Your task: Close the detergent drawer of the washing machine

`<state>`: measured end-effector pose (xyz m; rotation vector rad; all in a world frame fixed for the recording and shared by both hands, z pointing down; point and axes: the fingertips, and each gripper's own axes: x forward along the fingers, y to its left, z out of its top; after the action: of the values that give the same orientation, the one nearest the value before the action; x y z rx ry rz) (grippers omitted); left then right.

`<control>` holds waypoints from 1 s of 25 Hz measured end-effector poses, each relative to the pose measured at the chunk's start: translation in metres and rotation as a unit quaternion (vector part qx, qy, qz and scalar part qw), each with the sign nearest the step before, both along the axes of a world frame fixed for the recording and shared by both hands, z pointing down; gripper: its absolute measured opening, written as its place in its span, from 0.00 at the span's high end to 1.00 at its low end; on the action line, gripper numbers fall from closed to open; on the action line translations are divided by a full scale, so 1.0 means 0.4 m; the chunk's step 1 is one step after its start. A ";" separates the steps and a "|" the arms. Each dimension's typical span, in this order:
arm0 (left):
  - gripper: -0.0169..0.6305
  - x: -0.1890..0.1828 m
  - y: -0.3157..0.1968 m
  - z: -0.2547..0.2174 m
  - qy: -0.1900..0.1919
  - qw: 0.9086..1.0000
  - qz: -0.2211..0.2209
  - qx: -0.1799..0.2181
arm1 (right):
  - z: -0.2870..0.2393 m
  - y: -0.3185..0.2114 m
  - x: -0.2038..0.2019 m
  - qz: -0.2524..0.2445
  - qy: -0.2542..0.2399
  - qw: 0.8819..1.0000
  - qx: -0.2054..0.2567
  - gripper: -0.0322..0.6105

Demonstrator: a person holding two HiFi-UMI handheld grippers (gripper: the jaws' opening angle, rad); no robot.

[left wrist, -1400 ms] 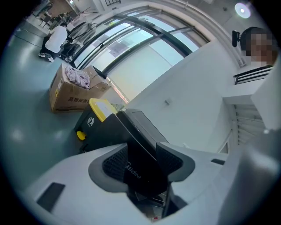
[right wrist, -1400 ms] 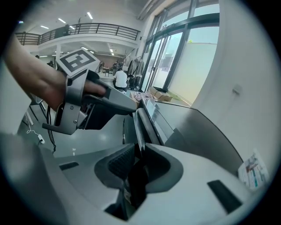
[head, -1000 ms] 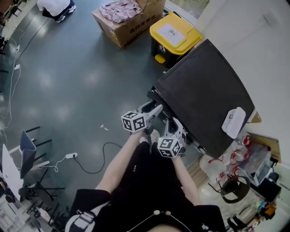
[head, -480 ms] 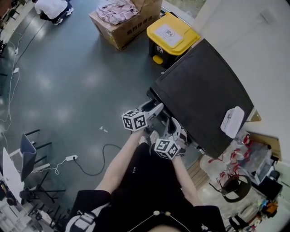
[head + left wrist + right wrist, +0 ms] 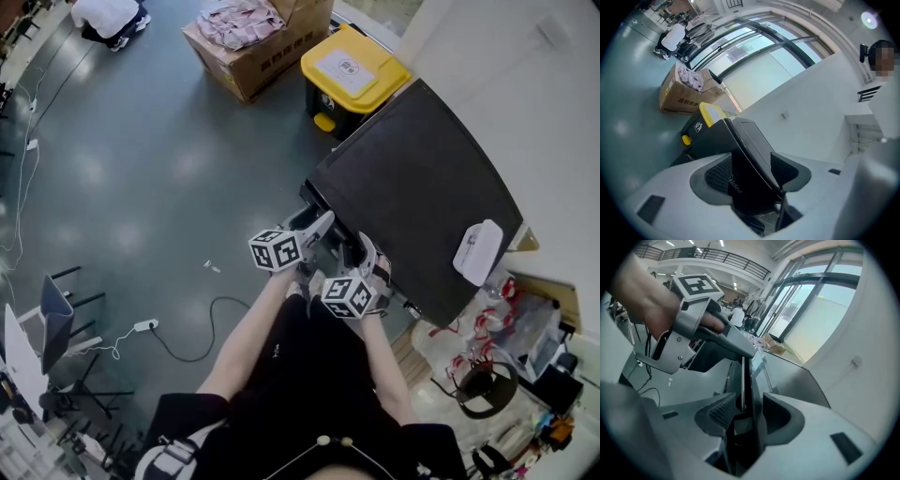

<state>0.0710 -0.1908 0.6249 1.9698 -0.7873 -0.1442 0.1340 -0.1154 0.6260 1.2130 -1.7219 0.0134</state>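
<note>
Right gripper (image 5: 368,255) rolled, opening astride obscured drawer (image 5: 746,380), apparently.

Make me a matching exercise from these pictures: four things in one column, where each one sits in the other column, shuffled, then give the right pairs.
Things
1. cardboard box
2. yellow-lidded bin
3. white container
4. white power strip

Places
A. on top of the washing machine
B. on the floor, joined to a black cable
C. on the floor, right beside the washing machine
D. on the floor, past the bin, holding pinkish packets

Pairs: 1-D, 2-C, 3-A, 4-B
</note>
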 end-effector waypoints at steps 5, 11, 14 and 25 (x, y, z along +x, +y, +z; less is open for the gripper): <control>0.59 0.007 -0.003 0.000 -0.003 1.000 -0.006 -0.002 | 0.005 -0.002 0.000 -0.008 -0.009 1.000 0.000 0.70; 0.59 0.017 -0.011 0.004 -0.016 1.000 -0.019 -0.001 | 0.006 -0.011 0.007 -0.003 -0.011 1.000 -0.002 0.71; 0.57 0.041 -0.032 0.006 -0.022 0.999 -0.025 -0.011 | 0.004 -0.027 0.019 0.003 -0.005 1.000 0.001 0.75; 0.57 0.042 -0.017 -0.036 -0.018 0.998 0.006 0.062 | -0.040 -0.023 0.024 0.005 -0.097 0.995 0.018 0.81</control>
<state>0.0876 -0.1975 0.6104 2.0988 -0.8071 -0.1550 0.1438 -0.1245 0.6100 1.2800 -1.8909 0.1094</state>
